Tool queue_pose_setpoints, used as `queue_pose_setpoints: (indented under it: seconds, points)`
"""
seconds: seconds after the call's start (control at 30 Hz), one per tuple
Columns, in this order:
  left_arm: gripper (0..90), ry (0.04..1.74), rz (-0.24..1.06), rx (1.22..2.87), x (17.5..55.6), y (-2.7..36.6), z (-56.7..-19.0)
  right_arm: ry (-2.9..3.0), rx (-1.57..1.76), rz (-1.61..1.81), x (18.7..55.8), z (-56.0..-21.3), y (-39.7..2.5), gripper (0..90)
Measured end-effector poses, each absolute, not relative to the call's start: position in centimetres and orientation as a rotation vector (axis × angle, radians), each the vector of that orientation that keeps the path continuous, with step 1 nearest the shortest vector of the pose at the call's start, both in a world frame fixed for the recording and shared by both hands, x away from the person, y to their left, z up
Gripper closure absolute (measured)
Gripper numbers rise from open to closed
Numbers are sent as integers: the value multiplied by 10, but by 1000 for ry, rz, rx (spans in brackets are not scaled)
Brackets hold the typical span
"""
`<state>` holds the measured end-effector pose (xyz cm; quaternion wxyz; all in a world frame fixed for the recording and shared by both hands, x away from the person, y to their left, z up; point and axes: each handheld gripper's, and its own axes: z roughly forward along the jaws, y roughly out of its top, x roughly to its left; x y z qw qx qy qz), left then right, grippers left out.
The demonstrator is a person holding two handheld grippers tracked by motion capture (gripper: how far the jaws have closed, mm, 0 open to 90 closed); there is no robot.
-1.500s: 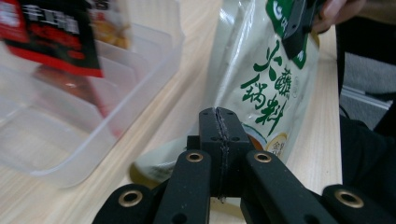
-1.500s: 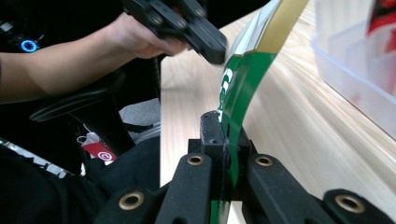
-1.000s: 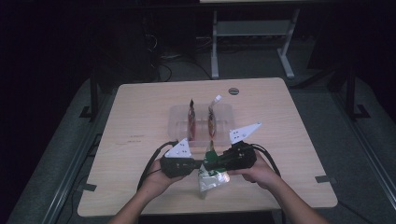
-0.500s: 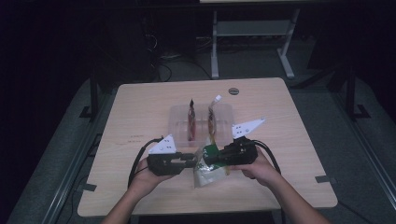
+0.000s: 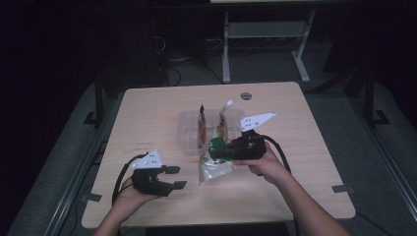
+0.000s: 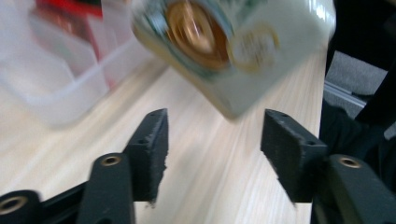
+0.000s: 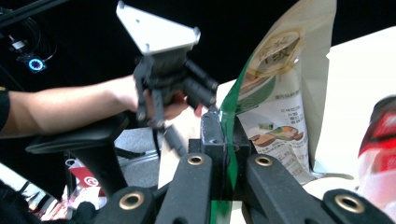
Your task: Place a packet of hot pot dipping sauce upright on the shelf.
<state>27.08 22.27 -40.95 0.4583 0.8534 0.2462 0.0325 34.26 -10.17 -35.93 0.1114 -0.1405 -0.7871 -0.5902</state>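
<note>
The left gripper (image 5: 173, 177) hangs near the table's (image 5: 147, 118) front left corner, jaws spread with nothing between them, pointing toward the pouch (image 5: 214, 164). That pouch (a pale snack bag with a green edge) sits just in front of the tub (image 5: 189, 129), its top edge pinched tight in the right gripper (image 5: 214, 150). The step looks like loading the pouch into the tub beside the two packets already standing there; next the right gripper must lift it over the near wall and let go.
</note>
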Motion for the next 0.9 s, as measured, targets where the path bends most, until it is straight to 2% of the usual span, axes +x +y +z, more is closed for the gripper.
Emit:
queue_pose_setpoints:
  seconds: [0.27, 0.9]
  points:
    - [307, 617, 45, 2123, 269, 228, -416, -2320, -396, -1756, 361, -338, -85, 900]
    - [282, 627, 32, 2104, 273, 233, -419, -2321, -370, -1808, 402, -298, -53, 900]
